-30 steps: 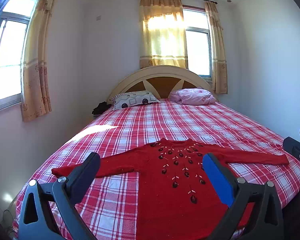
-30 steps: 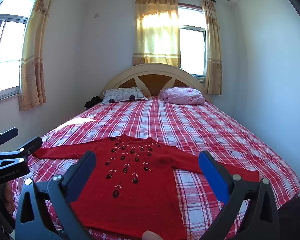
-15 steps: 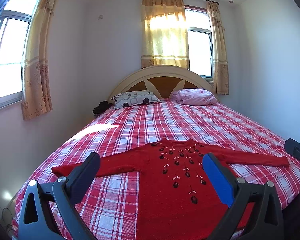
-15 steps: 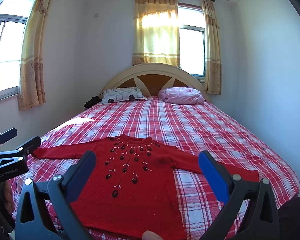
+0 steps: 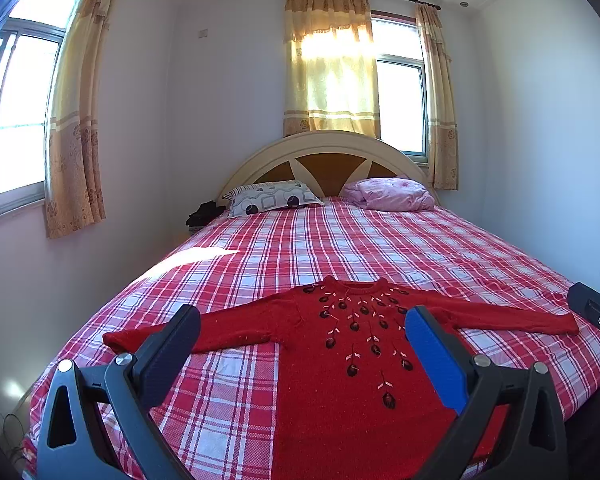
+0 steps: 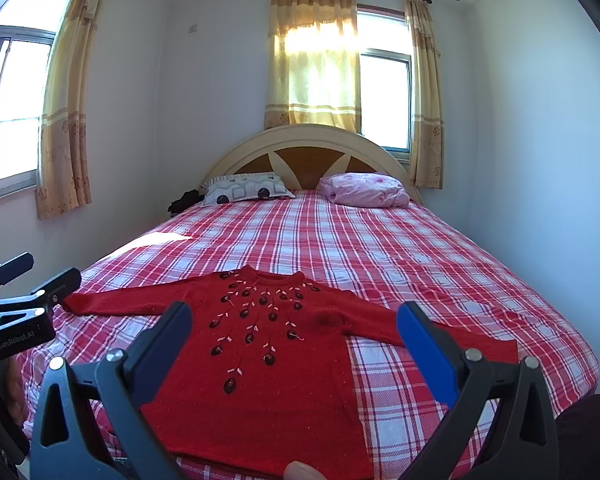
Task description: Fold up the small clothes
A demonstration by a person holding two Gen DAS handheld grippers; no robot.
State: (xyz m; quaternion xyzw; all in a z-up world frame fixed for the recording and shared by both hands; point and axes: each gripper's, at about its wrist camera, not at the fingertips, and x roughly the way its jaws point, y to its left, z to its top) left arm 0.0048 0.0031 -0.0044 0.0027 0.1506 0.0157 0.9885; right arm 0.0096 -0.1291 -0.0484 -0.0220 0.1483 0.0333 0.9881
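Observation:
A small red knit sweater [image 5: 352, 392] with dark embroidered flowers lies flat, front up, sleeves spread, near the foot of the bed; it also shows in the right wrist view [image 6: 256, 372]. My left gripper [image 5: 300, 344] is open and empty, held above the sweater's left half. My right gripper [image 6: 296, 340] is open and empty, held above the sweater's right half. The left gripper also shows at the left edge of the right wrist view [image 6: 16, 304], and the right gripper at the right edge of the left wrist view [image 5: 596, 304].
The bed [image 5: 380, 248] has a red and white plaid sheet. A patterned pillow [image 5: 272, 198] and a pink bundle [image 5: 392, 194] lie by the headboard [image 5: 324, 156]. Dark clothing [image 5: 204, 214] sits at the bed's far left. Walls close in on both sides.
Both views have shifted only slightly; the left wrist view has drifted a little. The sweater and both open grippers are as before.

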